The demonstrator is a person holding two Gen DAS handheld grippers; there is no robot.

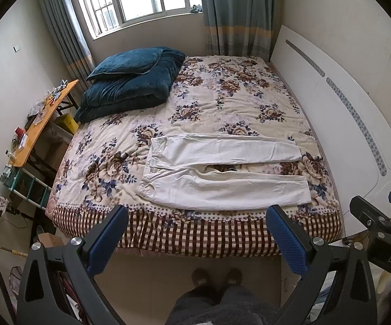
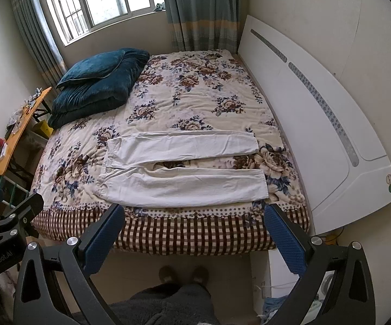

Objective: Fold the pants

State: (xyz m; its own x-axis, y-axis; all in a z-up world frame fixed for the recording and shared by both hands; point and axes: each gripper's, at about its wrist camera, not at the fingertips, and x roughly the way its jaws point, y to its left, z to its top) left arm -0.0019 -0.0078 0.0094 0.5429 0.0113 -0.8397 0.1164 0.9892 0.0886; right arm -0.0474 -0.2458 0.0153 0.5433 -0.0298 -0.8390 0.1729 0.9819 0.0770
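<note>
From my feed the bed (image 1: pixel 236 94) fills the room, with a folded blue quilt (image 1: pixel 130 92) and pillow (image 1: pixel 126 63) stacked at its far left corner. The white pants (image 1: pixel 222 173) lie flat near the front edge — waistband left, legs running right, slightly parted. Both the left claw (image 1: pixel 195 233) and the right claw (image 2: pixel 192 230) hover wide open before the bed — each holding nothing.

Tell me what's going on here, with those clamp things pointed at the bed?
A person stands at the foot of the bed, holding a two-finger tool in each hand. The left tool and right tool are both open and empty, held back from the mattress. White pants lie flat near the bed's front edge, legs spread slightly apart, waist to the left. Nothing is folded yet.
</note>
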